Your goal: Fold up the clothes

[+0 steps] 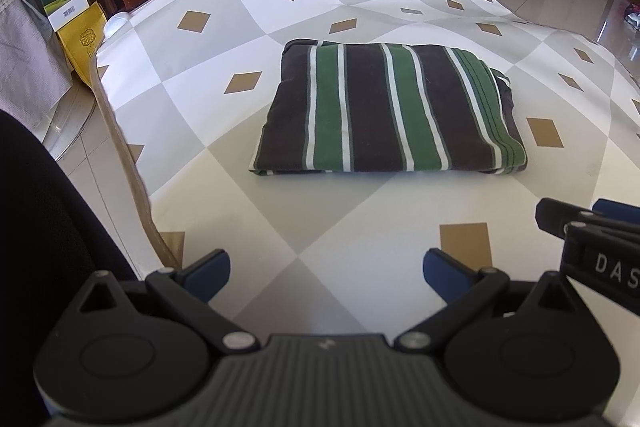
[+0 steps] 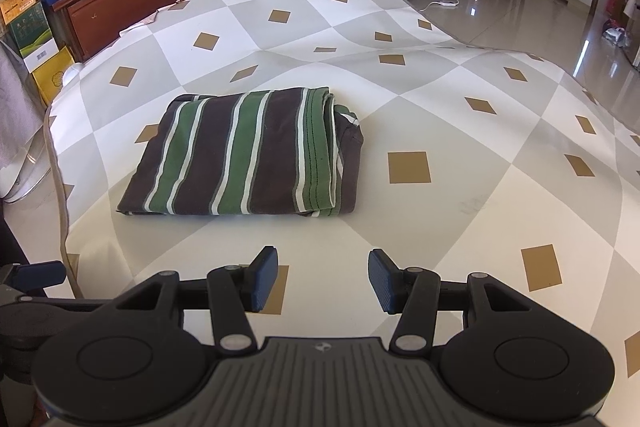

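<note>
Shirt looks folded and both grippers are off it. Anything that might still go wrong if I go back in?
1. The striped garment has loose layers bulging at its right edge; a pinch there would likely catch only the top layer and undo the fold.
2. The patterned cover ripples behind the garment; dragging the bundle may bunch it.
3. The left gripper and right gripper hang open close together near the front edge, so reaching in together risks a knock.
</note>
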The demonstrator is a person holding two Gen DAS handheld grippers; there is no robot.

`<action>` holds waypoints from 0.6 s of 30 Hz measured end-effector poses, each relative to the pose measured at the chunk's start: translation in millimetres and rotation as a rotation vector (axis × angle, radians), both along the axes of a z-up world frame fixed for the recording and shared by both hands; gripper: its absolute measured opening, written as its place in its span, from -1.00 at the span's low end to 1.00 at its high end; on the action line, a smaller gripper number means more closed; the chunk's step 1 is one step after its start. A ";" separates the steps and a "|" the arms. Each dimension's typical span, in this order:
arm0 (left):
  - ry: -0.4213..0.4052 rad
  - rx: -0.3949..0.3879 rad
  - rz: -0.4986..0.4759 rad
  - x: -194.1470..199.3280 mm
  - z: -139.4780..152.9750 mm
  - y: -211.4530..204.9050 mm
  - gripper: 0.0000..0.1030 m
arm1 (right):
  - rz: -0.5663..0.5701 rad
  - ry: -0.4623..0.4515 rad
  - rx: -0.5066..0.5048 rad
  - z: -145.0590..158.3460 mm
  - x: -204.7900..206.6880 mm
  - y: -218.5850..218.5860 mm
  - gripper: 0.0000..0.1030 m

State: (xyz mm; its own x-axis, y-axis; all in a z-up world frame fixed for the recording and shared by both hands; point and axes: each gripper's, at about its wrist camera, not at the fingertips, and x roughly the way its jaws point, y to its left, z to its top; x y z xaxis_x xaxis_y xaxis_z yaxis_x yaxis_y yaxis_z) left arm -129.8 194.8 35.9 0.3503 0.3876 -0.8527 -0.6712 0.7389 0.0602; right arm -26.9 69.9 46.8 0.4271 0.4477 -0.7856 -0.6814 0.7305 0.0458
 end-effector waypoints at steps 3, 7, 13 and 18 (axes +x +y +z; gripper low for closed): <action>-0.006 0.005 -0.005 -0.5 2.2 -1.5 1.00 | -0.005 0.004 0.005 0.9 0.3 -1.6 -0.04; -0.012 0.011 -0.011 -1.3 4.7 -3.6 1.00 | -0.009 0.006 0.009 2.3 0.0 -2.7 -0.05; -0.023 0.024 -0.015 -3.2 8.0 -6.9 1.00 | -0.008 0.004 0.018 5.0 -2.3 -4.2 -0.04; -0.033 0.029 -0.020 -4.7 10.8 -9.0 1.00 | -0.010 0.002 0.027 7.6 -3.6 -5.6 -0.04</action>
State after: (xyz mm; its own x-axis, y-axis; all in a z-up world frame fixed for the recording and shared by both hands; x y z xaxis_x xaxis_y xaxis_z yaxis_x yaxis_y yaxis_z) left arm -134.5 185.9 46.7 0.3857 0.4045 -0.8292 -0.6584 0.7503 0.0598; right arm -30.5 64.3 54.4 0.4303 0.4640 -0.7743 -0.6738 0.7359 0.0666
